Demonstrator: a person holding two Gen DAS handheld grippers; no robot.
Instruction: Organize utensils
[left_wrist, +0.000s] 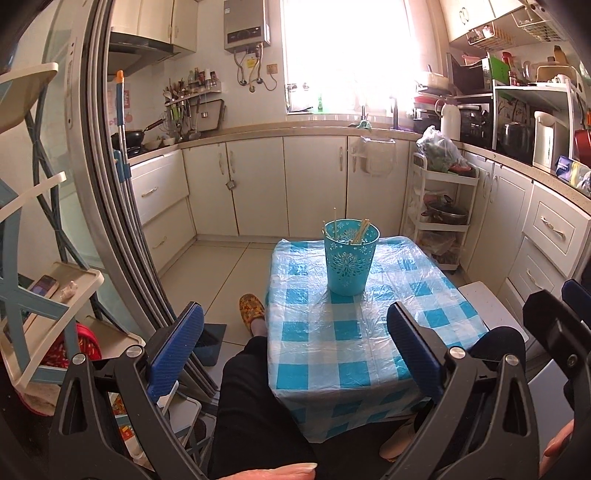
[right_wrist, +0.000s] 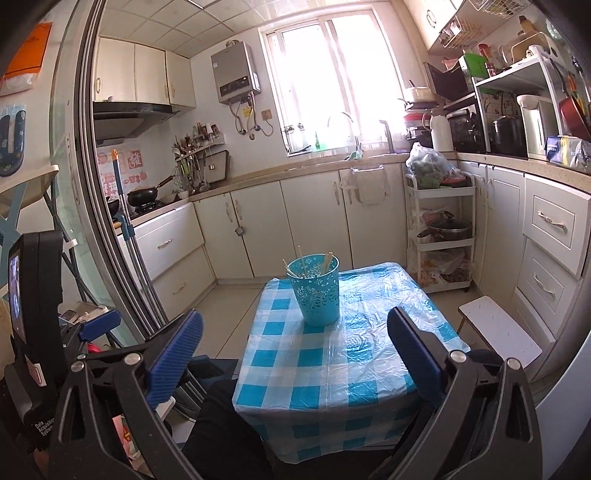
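A turquoise perforated holder (left_wrist: 350, 257) stands near the far end of a small table with a blue-and-white checked cover (left_wrist: 347, 343). Several pale chopsticks (left_wrist: 360, 230) stick up inside it. The holder (right_wrist: 315, 290), chopsticks (right_wrist: 327, 263) and table (right_wrist: 332, 373) also show in the right wrist view. My left gripper (left_wrist: 295, 336) is open and empty, held near the table's front edge. My right gripper (right_wrist: 295, 339) is open and empty, also over the near part of the table. The right gripper's fingers (left_wrist: 554, 325) show at the right edge of the left wrist view.
A sliding glass door frame (left_wrist: 110, 184) stands close on the left with a shelf rack (left_wrist: 44, 295) beside it. A white trolley (left_wrist: 439, 218) and a low white stool (right_wrist: 498, 325) stand right of the table. Cabinets line the back and right. My leg and slipper (left_wrist: 252, 308) are left of the table.
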